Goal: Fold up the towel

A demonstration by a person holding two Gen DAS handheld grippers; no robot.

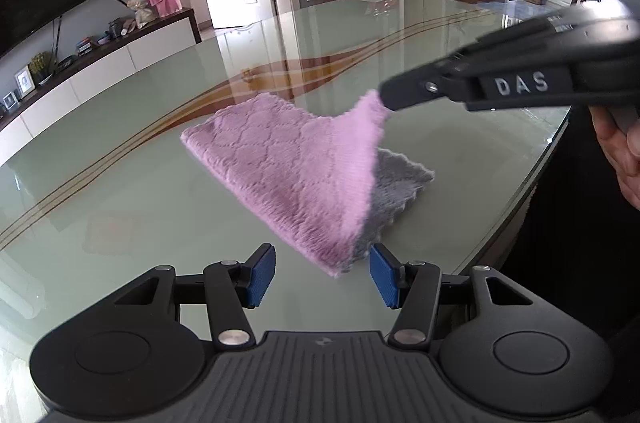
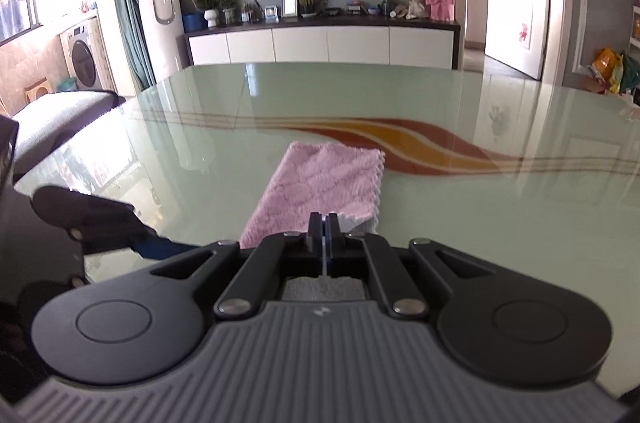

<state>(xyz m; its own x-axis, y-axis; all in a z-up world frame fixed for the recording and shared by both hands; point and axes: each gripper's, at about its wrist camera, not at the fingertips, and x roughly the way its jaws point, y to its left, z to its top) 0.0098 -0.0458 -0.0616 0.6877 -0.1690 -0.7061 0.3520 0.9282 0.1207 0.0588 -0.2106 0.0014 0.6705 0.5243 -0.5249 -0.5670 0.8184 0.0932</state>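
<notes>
A: Why is the right black two-finger gripper (image 1: pixel 386 101) lifting only one corner of the fluffy pink-and-grey quilted towel (image 1: pixel 296 175)?

B: Its jaws are pressing fully together on that corner, so the pink layer is peeling up like a tent while the grey part is lying flat underneath. That looks like the start of carrying the corner across for a fold

A: And the rest of the towel?

B: It is resting on the glossy pale-green glass table with orange swirl stripes (image 1: pixel 120 127), near the edge closest to the person, whose hand (image 1: pixel 624 159) is gripping the right tool's handle

A: What is the left black gripper with blue ribbed pads (image 1: pixel 322 275) doing?

B: It is hovering just short of the towel's near corner, jaws standing about half open and holding nothing. The corner is sitting roughly between the pads but not touching them, as far as I can tell. I am guessing it is waiting to pin or pinch that corner so the cloth is not sliding on the slick glass
</notes>
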